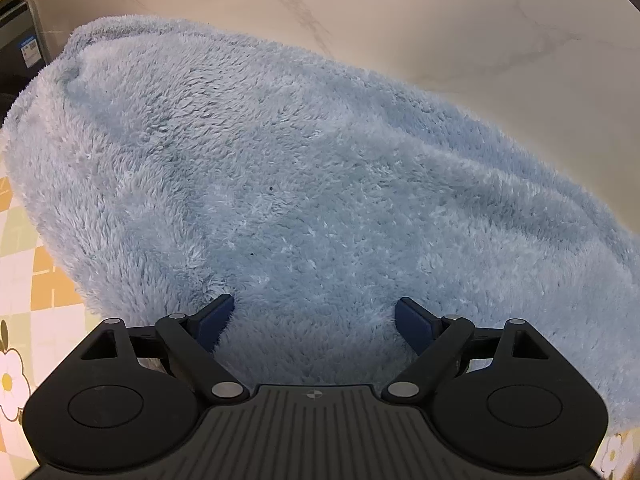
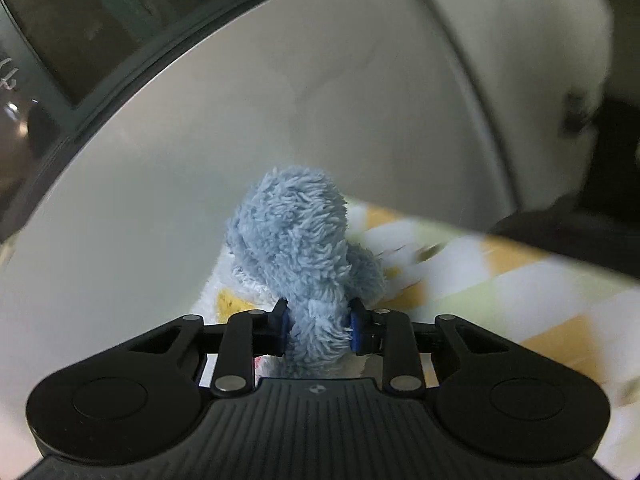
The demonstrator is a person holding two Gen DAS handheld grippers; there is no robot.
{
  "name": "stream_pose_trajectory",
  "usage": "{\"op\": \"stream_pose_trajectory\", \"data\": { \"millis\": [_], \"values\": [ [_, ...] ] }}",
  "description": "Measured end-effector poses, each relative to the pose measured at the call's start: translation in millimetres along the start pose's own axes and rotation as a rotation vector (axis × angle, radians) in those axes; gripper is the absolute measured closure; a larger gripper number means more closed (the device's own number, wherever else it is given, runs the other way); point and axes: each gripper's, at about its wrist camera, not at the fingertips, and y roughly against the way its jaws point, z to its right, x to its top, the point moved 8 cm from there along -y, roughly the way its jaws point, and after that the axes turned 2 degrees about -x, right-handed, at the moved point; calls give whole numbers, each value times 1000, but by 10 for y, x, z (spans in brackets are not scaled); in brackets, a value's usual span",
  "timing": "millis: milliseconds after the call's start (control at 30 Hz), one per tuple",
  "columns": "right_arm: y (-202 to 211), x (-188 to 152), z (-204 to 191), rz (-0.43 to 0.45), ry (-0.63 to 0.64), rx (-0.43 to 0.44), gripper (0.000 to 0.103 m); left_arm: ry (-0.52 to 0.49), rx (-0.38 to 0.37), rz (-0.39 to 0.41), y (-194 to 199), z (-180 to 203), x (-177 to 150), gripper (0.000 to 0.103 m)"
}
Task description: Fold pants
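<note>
Right wrist view showed the right gripper (image 2: 319, 326) pinching a bunched edge of the pants (image 2: 296, 240) above the checked cloth (image 2: 520, 280), while the left gripper (image 1: 314, 320) sat spread on the pants (image 1: 280, 180) lying on that cloth, so a fold looked under way, next calling for carrying the pinched edge across.

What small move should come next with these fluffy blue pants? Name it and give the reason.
Probably close the left gripper on the pants. Its jaws stand open with the fleece right between them, gripping nothing, while the right gripper is already shut on a bunched fold of the fabric.
</note>
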Motion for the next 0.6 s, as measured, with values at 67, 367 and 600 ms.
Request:
{"op": "stream_pose_trajectory", "data": {
  "millis": [67,367,600],
  "values": [
    [4,-4,191,-13,15,-75,75,8,-43,-19,10,17,-3,15],
    [186,56,8,24,156,-151,75,-91,-145,-85,36,272,-107,14],
    [545,92,-895,111,317,-57,76,-35,-268,-112,70,155,-13,21]
  ]
}}
